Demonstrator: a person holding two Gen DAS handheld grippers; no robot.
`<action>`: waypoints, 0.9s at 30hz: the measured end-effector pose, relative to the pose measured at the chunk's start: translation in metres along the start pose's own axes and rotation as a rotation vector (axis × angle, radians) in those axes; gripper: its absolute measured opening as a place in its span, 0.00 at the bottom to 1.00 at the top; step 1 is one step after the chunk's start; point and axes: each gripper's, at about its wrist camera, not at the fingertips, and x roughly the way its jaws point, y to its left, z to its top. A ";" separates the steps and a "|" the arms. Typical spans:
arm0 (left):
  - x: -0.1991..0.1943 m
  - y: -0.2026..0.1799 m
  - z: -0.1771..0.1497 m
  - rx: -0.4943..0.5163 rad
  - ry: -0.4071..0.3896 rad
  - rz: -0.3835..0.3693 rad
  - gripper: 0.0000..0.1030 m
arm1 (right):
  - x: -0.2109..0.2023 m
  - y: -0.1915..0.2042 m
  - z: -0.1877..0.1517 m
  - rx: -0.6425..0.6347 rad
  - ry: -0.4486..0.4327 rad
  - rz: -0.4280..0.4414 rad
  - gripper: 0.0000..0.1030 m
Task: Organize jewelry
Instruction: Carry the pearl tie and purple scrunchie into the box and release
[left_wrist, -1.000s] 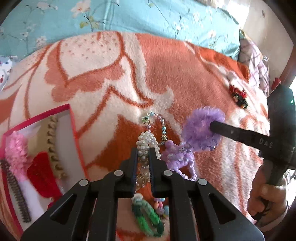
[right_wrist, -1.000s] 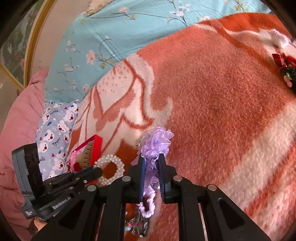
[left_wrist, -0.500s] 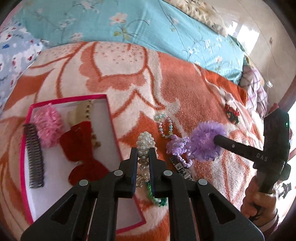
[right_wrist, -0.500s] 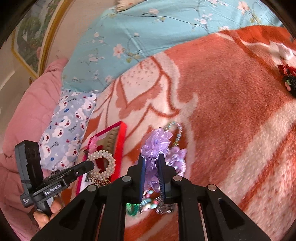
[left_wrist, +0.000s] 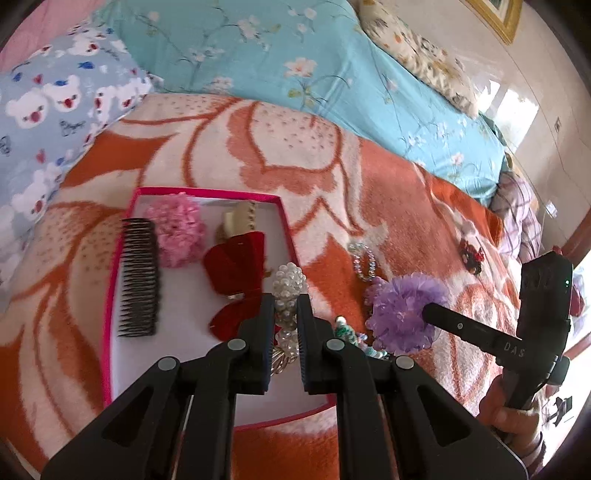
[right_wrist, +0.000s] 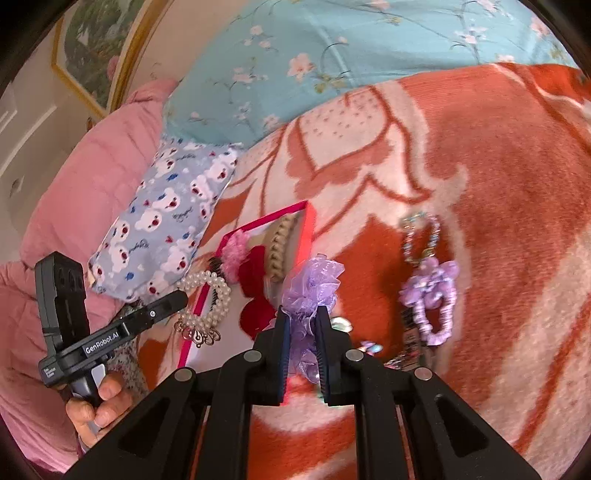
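My left gripper is shut on a white pearl bracelet and holds it above the right edge of a pink-rimmed white box. The bracelet also shows in the right wrist view, hanging from the left gripper. My right gripper is shut on a purple organza scrunchie, held above the blanket right of the box; it shows in the left wrist view. The box holds a black comb, a pink scrunchie, a red bow and a beige clip.
On the orange and cream blanket lie a clear bead bracelet, a purple scrunchie, a green bead piece and a red and black clip. Blue floral and bear-print pillows lie behind.
Both grippers have risen with their items. The left gripper carried the pearl bracelet left over the box edge, so the whole box has come into view. The right holds the purple scrunchie higher.
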 end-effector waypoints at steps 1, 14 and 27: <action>-0.003 0.005 -0.001 -0.011 -0.004 0.003 0.09 | 0.002 0.004 -0.001 -0.005 0.005 0.007 0.12; -0.014 0.056 -0.019 -0.103 -0.007 0.047 0.09 | 0.042 0.048 -0.019 -0.081 0.087 0.049 0.12; 0.001 0.091 -0.023 -0.187 0.013 0.046 0.09 | 0.079 0.066 -0.023 -0.104 0.135 0.053 0.12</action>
